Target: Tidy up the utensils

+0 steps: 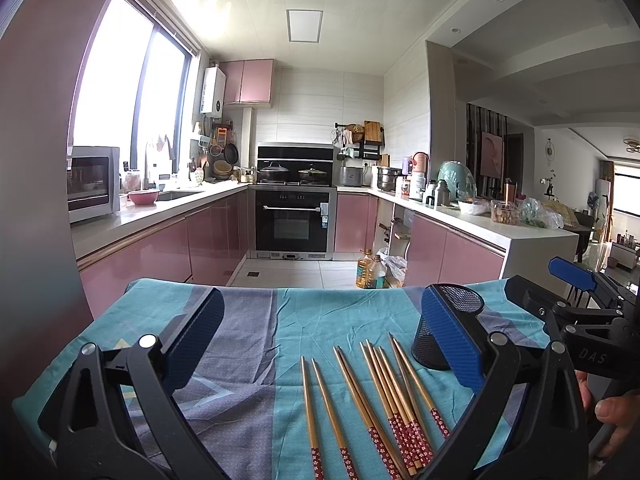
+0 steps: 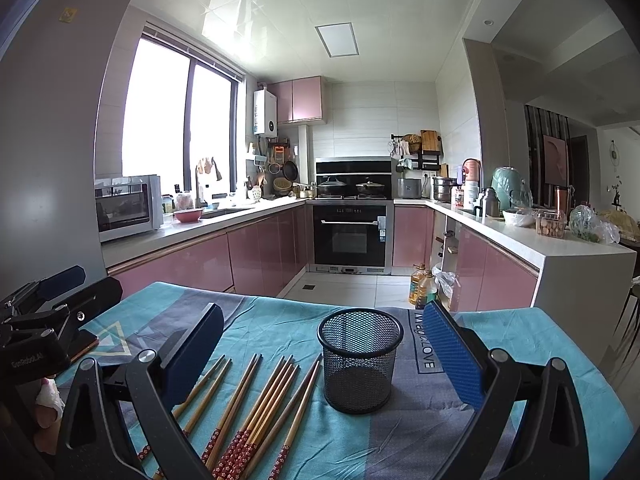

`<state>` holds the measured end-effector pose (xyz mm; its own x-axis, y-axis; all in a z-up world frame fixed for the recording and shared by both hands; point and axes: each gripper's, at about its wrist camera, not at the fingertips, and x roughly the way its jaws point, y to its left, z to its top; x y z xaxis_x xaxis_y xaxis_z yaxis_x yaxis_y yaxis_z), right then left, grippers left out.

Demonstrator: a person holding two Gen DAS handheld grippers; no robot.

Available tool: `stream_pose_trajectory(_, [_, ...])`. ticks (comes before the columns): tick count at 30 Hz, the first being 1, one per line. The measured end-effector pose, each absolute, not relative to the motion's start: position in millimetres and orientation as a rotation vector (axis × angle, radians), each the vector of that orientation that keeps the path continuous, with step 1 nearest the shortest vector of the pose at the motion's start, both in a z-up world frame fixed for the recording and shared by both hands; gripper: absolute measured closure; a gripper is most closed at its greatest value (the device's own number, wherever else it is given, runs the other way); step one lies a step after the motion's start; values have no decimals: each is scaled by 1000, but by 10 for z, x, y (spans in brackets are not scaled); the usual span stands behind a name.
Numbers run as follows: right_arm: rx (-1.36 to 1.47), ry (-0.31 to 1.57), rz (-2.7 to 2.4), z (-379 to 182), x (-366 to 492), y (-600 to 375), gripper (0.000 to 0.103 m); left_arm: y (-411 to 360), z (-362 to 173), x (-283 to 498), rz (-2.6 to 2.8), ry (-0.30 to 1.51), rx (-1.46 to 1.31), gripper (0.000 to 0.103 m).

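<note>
Nothing's been picked up yet, so I'd grab one pair of chopsticks [image 2: 256,404] near the patterned ends, tip it upright and drop it into the mesh cup [image 2: 360,360] without knocking the cup over. Both the left hand-held gripper [image 1: 320,344] and the right hand-held gripper [image 2: 324,354] are spread wide and empty. The chopsticks lie loose on the cloth-covered counter [image 2: 540,344], just left of the cup and between the left one's fingers.

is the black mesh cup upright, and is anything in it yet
Upright and empty: the mesh cup stands on its base, mouth up, nothing inside. The chopsticks all lie on the cloth beside it.
</note>
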<state>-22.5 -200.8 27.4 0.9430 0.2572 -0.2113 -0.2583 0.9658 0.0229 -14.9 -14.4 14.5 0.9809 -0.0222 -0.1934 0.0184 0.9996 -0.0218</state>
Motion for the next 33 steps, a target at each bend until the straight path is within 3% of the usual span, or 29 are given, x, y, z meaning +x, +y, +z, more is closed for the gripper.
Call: stream_pose_trajectory(33, [0, 221, 263, 257, -227, -2021, 6, -232, 28, -102, -26, 213, -21, 6])
